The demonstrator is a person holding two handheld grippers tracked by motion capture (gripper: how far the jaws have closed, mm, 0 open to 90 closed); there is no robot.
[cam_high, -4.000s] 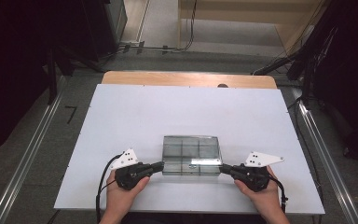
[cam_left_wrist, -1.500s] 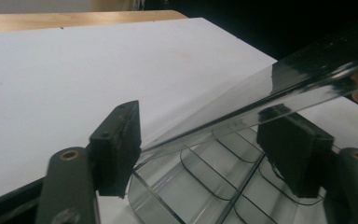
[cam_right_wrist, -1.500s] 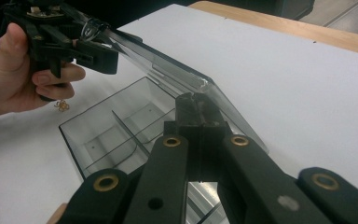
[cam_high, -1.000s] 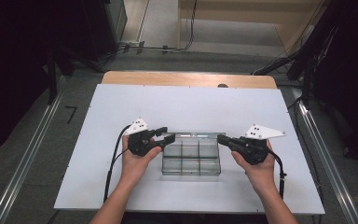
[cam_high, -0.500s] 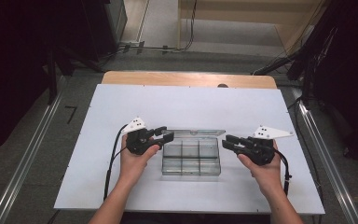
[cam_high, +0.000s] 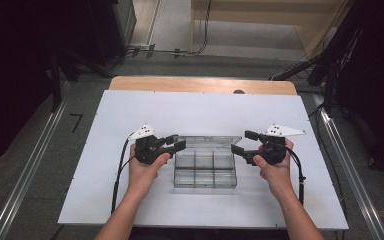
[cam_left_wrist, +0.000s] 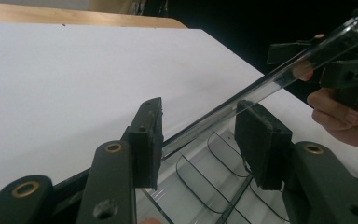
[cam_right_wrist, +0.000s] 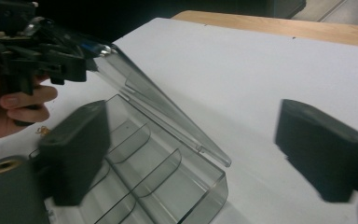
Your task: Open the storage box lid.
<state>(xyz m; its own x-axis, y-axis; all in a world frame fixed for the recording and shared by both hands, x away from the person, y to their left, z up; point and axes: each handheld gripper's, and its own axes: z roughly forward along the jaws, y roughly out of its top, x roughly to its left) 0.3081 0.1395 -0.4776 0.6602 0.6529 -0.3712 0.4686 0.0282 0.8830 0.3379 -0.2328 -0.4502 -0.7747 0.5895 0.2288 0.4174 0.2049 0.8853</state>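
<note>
A clear plastic compartment box [cam_high: 205, 172] sits on the white table [cam_high: 130, 115] with its lid [cam_high: 207, 141] raised at a slant along the far side. My left gripper [cam_high: 176, 141] is at the lid's left end. In the left gripper view the lid [cam_left_wrist: 279, 74] runs slanting between the pads and touches both, so the left gripper [cam_left_wrist: 200, 135] is shut on it. My right gripper [cam_high: 244, 141] stands at the lid's right end; its jaws have just been opening. In the right gripper view they stand wide, and the right gripper [cam_right_wrist: 198, 151] touches neither the lid [cam_right_wrist: 154, 102] nor the box [cam_right_wrist: 144, 177].
A bare wooden strip [cam_high: 200, 85] borders the table's far edge. Metal rails [cam_high: 35, 160] run along the floor on both sides. Dark equipment and cables stand beyond the table. White tabletop surrounds the box on every side.
The box's lid has gone from flat to raised. Within the last second the right gripper opened, let go of the lid's right end and drew back a little to the right. The left hand stayed put.
</note>
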